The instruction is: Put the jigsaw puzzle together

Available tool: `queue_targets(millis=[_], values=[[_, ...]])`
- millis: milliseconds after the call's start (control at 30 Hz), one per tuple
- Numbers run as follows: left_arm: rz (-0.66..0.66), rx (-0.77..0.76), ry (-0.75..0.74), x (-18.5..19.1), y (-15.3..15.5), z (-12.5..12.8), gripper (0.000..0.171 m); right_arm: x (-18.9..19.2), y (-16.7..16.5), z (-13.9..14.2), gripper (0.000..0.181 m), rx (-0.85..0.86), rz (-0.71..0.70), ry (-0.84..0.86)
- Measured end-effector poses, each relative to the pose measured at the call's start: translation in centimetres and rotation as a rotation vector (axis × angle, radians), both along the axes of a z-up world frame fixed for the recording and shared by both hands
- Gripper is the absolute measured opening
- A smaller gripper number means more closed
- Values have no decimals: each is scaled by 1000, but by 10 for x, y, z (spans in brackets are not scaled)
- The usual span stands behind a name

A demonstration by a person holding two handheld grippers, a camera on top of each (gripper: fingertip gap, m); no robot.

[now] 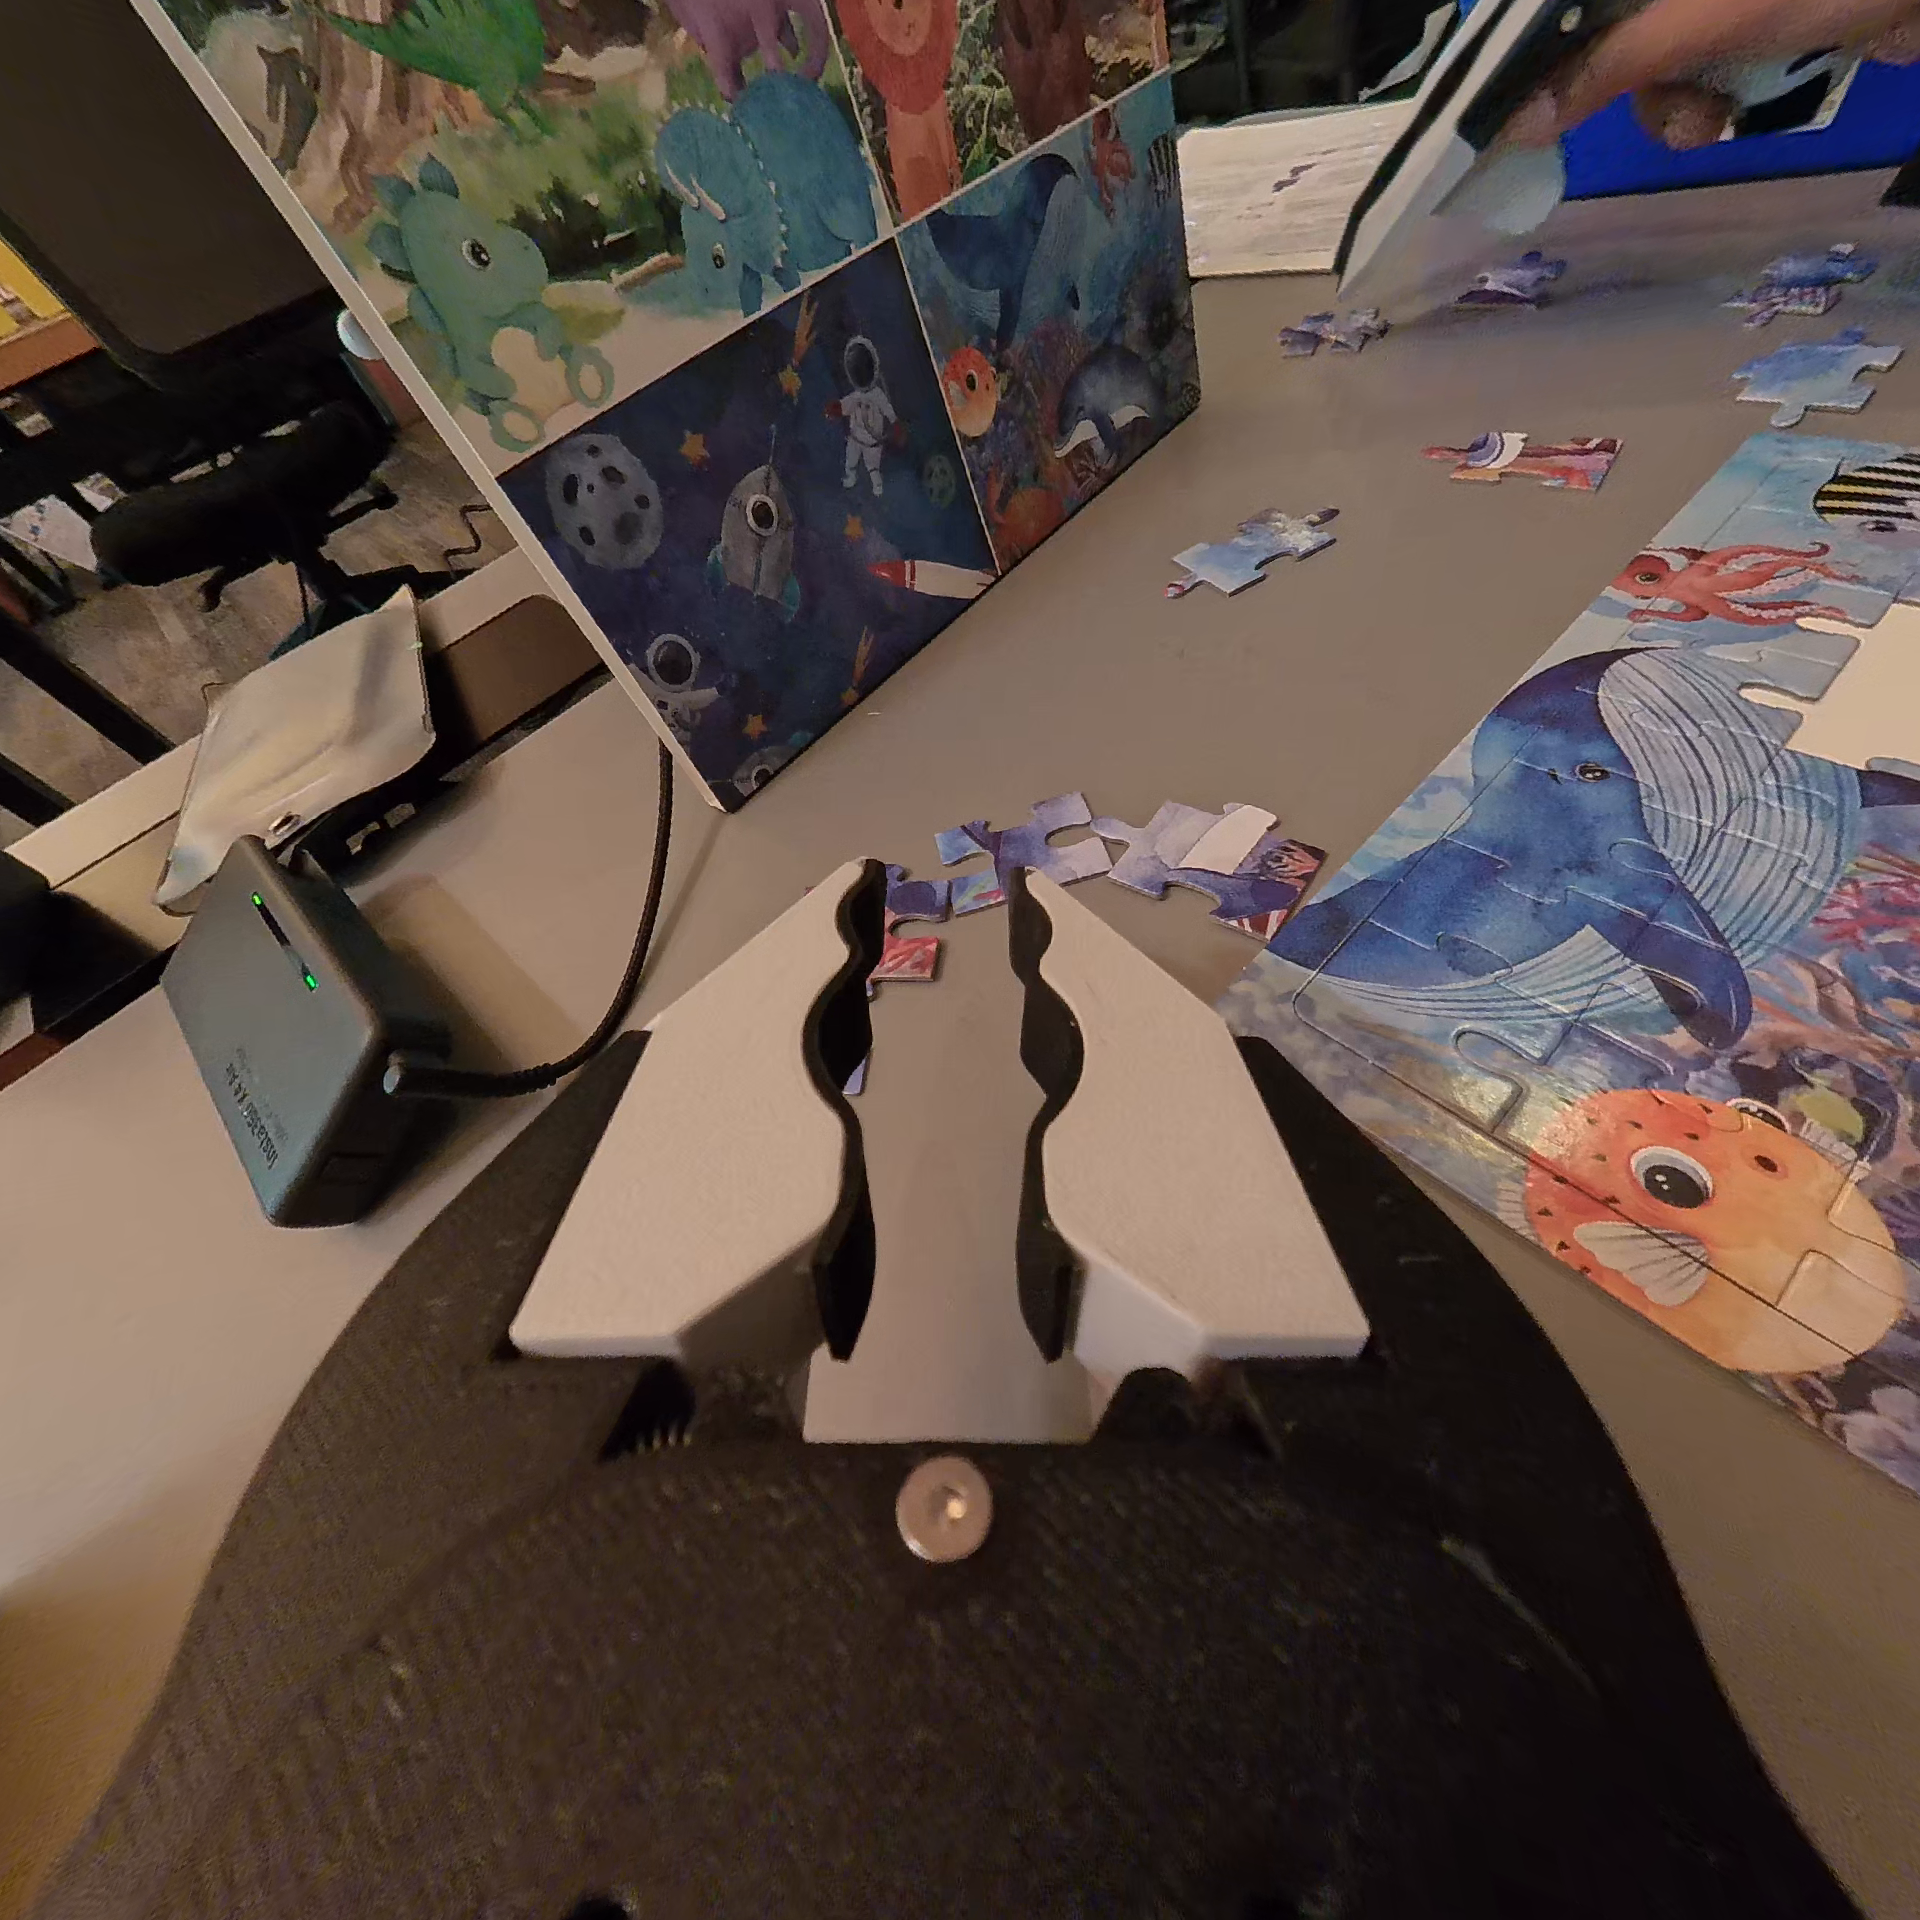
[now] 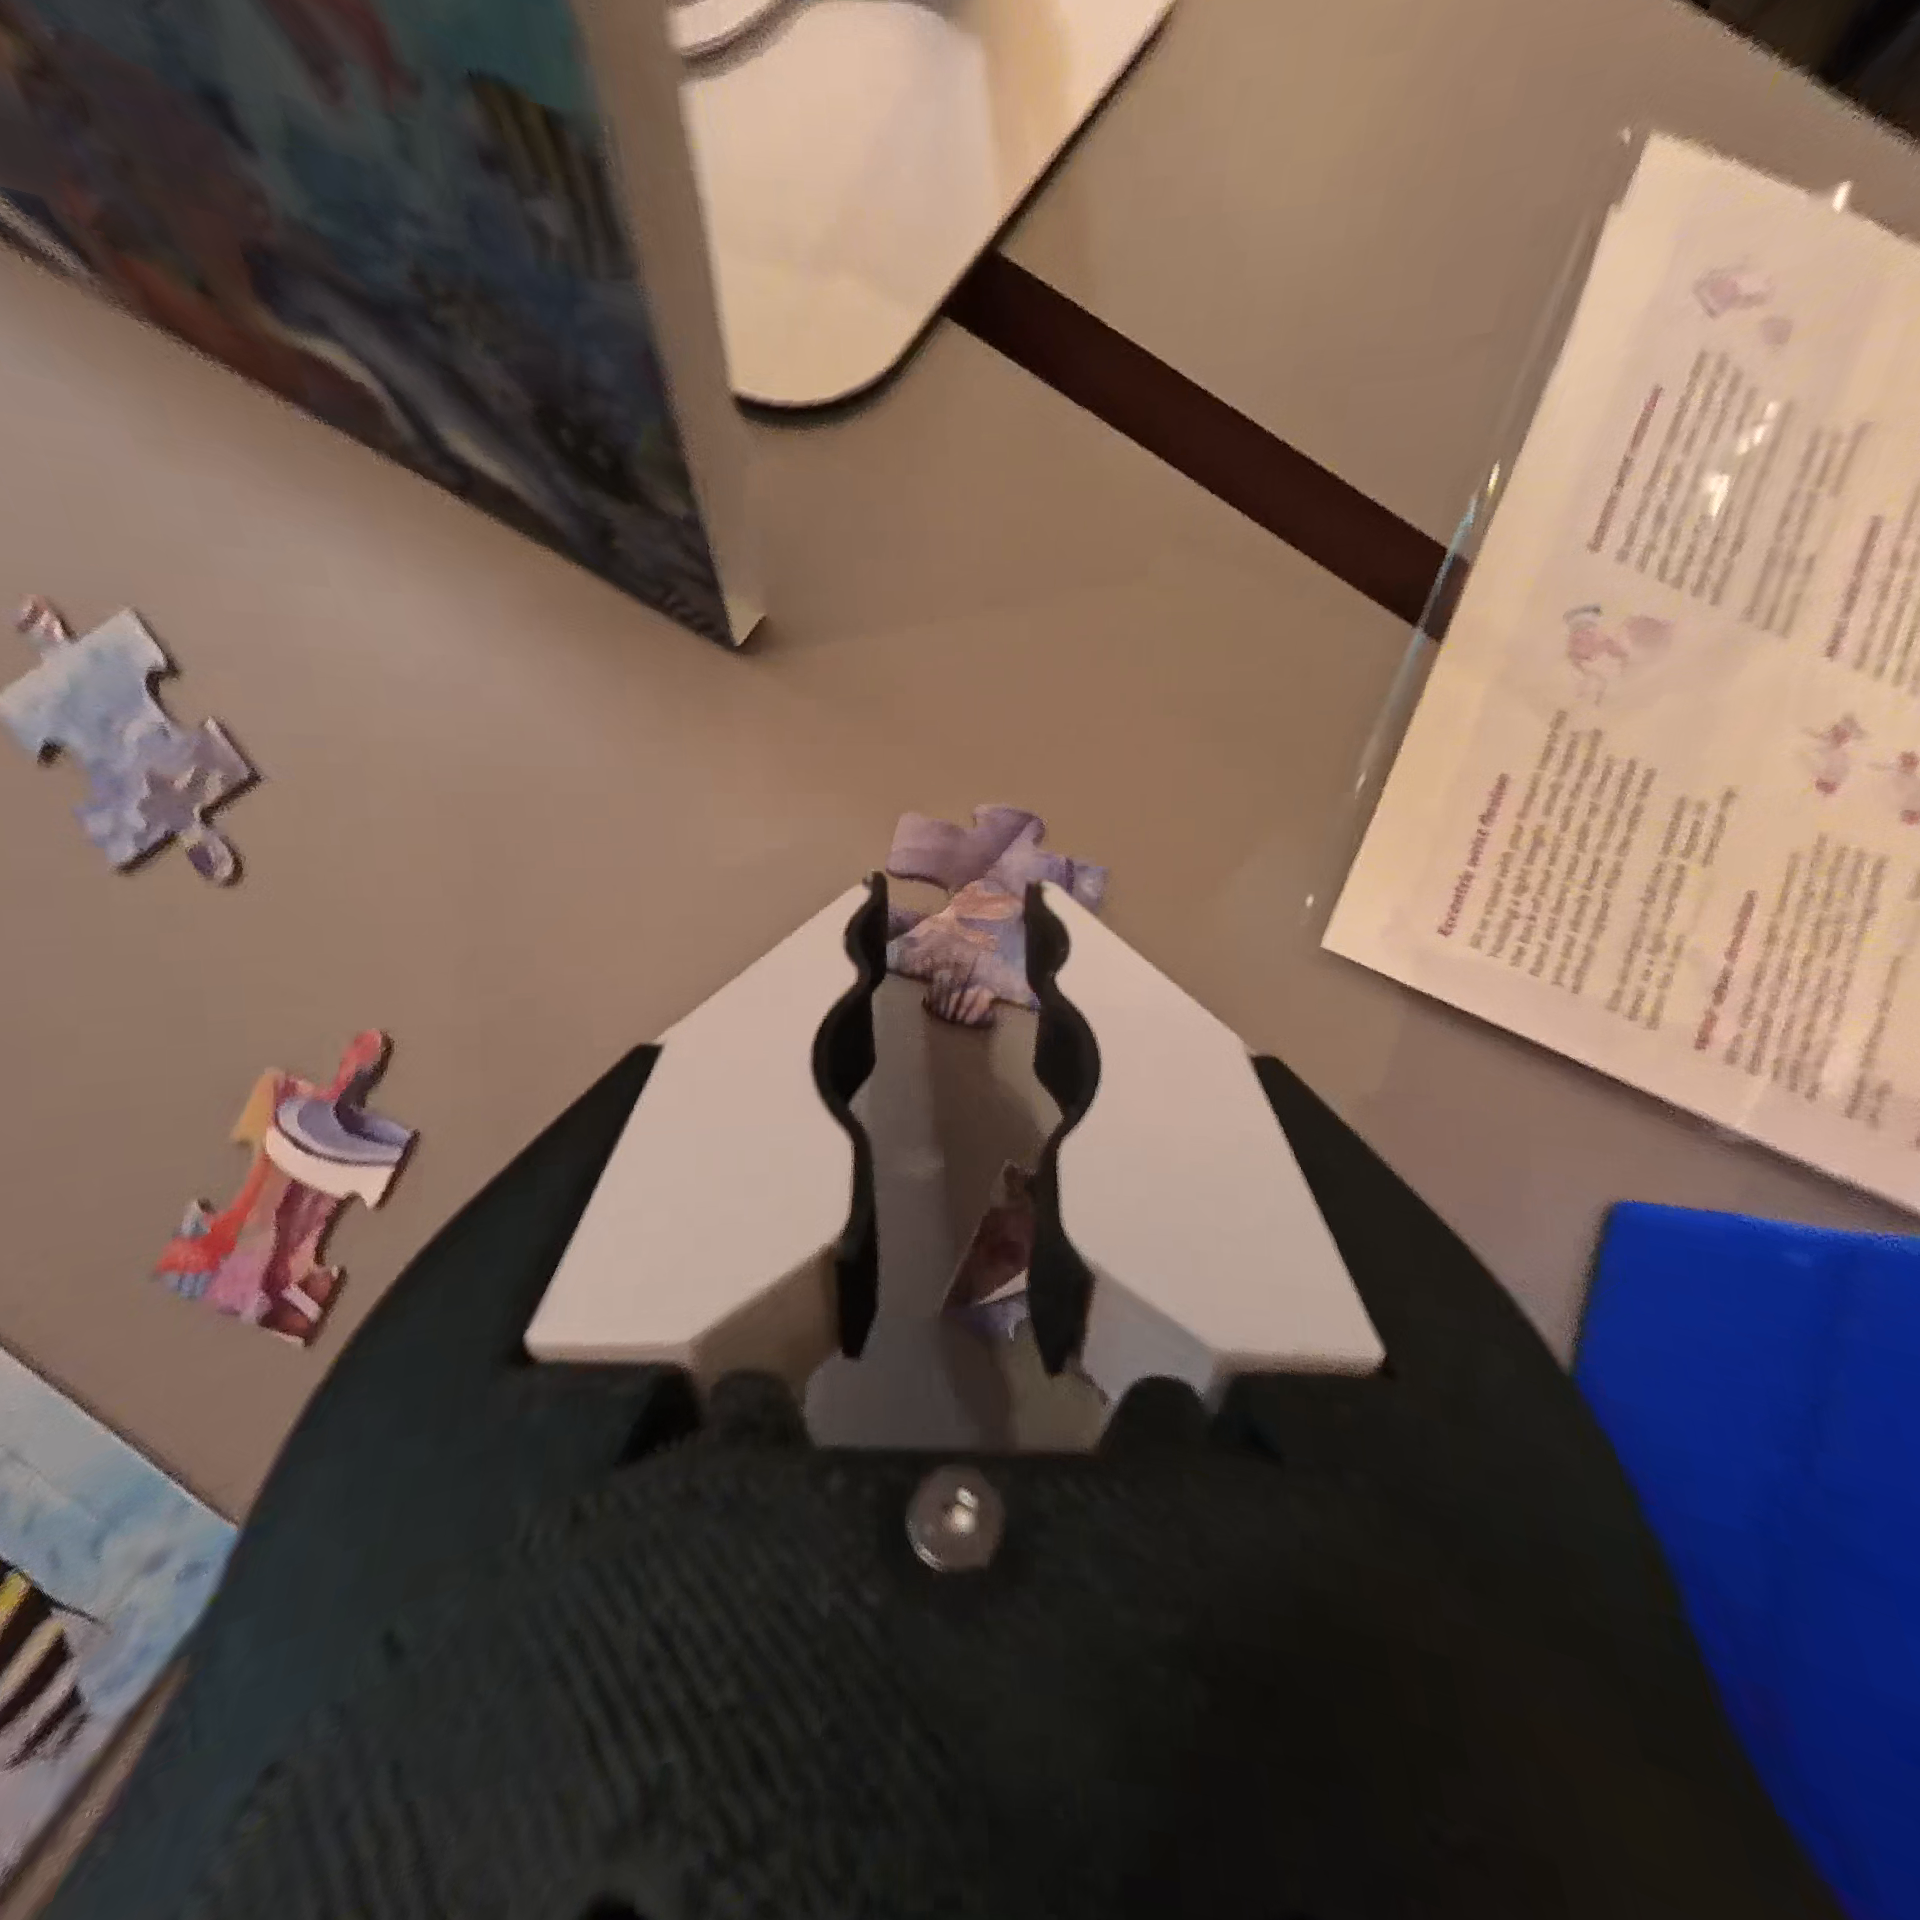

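Purple puzzle piece (image 2: pixel 961 920) between right gripper (image 2: pixel 954 904) jaws' tips.

Loose pieces (image 1: pixel 1252 552) between box (image 1: pixel 790 416) and puzzle (image 1: pixel 1621 935)

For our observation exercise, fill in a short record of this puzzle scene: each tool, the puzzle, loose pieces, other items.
left tool: open, empty, over loose pieces
right tool: open around a purple piece; grip not settled
puzzle: partly built, white gap at the far edge
box: standing upright on the table
other items: printed sheet, grey device with cable
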State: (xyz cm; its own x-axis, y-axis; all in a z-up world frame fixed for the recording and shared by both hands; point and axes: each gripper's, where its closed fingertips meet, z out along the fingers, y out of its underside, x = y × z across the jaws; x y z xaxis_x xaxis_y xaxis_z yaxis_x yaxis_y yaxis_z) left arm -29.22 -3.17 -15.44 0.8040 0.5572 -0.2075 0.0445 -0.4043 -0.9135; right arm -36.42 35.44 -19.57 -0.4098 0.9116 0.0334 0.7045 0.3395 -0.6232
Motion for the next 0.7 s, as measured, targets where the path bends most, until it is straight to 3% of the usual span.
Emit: queue_targets(millis=[233, 500, 700], values=[[-2, -7, 5, 1, 1, -1, 21, 0, 4, -19, 23, -42, -106, -138], [-2, -9, 4, 1, 1, -1, 21, -2, 4, -20, 13, 40, -80, -112], [-2, -8, 8, 1, 1, -1, 21, 1, -7, -16, 12, 2, -36, -107]])
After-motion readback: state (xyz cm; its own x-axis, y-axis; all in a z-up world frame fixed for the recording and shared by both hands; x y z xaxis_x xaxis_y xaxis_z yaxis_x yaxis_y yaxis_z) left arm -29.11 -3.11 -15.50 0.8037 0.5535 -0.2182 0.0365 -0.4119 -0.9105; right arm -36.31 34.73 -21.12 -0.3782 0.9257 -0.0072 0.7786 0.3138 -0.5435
